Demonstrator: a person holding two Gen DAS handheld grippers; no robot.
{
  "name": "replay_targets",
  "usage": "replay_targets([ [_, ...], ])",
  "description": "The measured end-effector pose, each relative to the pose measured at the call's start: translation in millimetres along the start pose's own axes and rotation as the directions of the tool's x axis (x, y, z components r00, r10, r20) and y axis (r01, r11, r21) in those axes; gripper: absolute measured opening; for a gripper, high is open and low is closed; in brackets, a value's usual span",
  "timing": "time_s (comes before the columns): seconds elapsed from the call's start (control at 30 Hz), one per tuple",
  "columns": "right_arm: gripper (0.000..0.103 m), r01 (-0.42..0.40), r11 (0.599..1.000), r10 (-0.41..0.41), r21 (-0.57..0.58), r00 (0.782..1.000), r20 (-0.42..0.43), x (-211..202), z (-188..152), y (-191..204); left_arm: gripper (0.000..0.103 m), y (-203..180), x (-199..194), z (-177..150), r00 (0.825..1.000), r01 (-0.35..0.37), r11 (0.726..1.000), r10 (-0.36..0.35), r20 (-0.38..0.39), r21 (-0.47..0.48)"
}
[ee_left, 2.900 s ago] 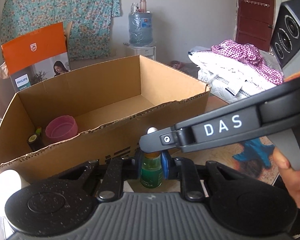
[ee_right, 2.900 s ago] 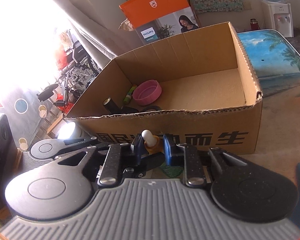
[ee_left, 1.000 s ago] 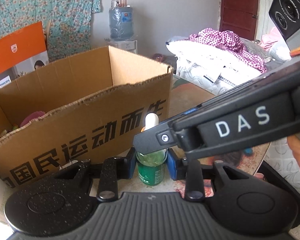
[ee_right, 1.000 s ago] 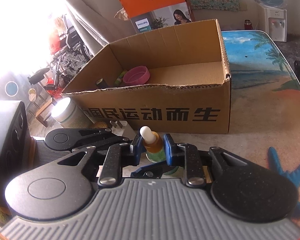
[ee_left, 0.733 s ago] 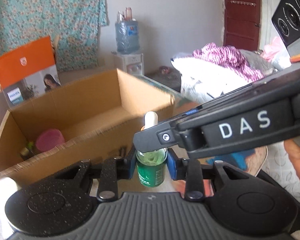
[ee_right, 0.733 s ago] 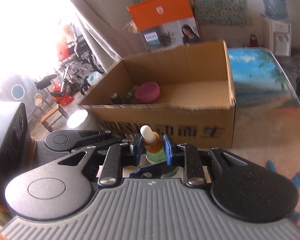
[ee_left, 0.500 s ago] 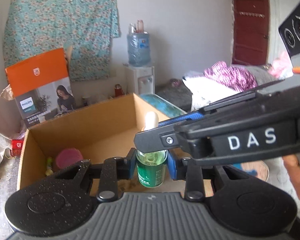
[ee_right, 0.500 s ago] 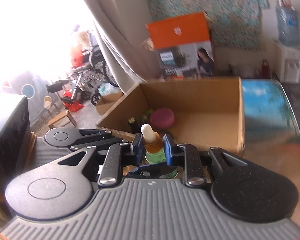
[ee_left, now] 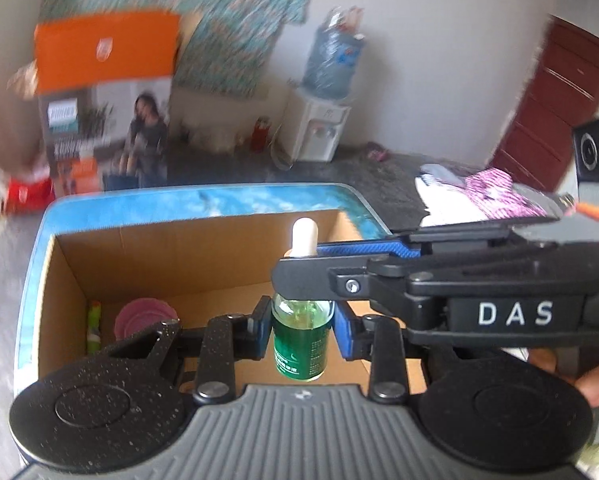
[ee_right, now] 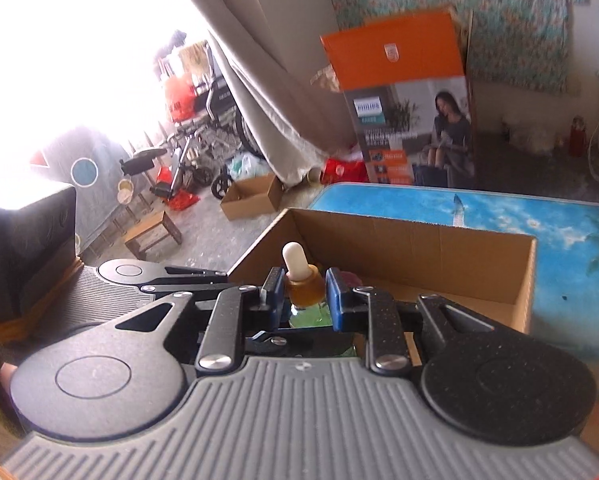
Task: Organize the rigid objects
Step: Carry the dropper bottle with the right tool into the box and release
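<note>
Both grippers hold one green dropper bottle (ee_left: 299,336) upright above the open cardboard box (ee_left: 179,248). My left gripper (ee_left: 301,330) is shut on the bottle's glass body. My right gripper (ee_right: 302,294) is shut on its amber collar (ee_right: 304,286), under the white rubber bulb (ee_right: 291,254); it crosses the left wrist view from the right, over the bottle's neck. In the box lie a pink bowl (ee_left: 143,318) and a green-yellow tube (ee_left: 94,326) at the left end. The box also shows in the right wrist view (ee_right: 439,240).
The box stands on a table with a blue beach print (ee_right: 559,232). An orange Philips carton (ee_right: 411,100), a water dispenser (ee_left: 319,128) and a heap of clothes (ee_left: 479,196) lie beyond. A black speaker (ee_right: 23,248) stands at the left.
Both grippers have lifted the bottle from the table in front of the box and carried it up and forward, so it now hangs over the box's inside. The grip has not changed.
</note>
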State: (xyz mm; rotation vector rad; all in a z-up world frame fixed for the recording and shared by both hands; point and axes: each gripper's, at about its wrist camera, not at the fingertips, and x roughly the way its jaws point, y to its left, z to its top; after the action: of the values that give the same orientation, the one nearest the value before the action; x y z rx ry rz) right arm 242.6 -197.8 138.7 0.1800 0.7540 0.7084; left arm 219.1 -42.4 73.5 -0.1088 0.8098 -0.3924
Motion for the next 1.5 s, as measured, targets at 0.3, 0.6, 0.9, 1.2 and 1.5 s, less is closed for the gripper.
replay_targets([
  [0.3,0.021,0.008,0.997,0.000,0.071,0.993,-0.119,91,22,-53,0.033,45,69,25,0.993,-0.065,0.988,0.050,-0.110,-0.138],
  [0.6,0.021,0.047,0.997,-0.034,0.066,0.983,-0.178,150,28,-79,0.036,60,101,33,0.981,-0.125,0.979,0.097,-0.169,-0.164],
  [0.9,0.023,0.080,0.996,-0.067,0.049,0.971,-0.228,172,17,-87,0.048,55,106,30,0.980,-0.108,0.982,0.080,-0.180,-0.153],
  [1.2,0.046,0.146,0.989,-0.145,-0.011,0.972,-0.187,139,22,-69,0.070,38,77,29,0.988,-0.092,0.986,0.073,-0.140,-0.136],
  [1.5,0.046,0.082,0.994,-0.085,0.079,0.995,0.044,8,0,-36,0.087,5,-5,7,0.999,-0.032,0.998,0.030,-0.041,-0.049],
])
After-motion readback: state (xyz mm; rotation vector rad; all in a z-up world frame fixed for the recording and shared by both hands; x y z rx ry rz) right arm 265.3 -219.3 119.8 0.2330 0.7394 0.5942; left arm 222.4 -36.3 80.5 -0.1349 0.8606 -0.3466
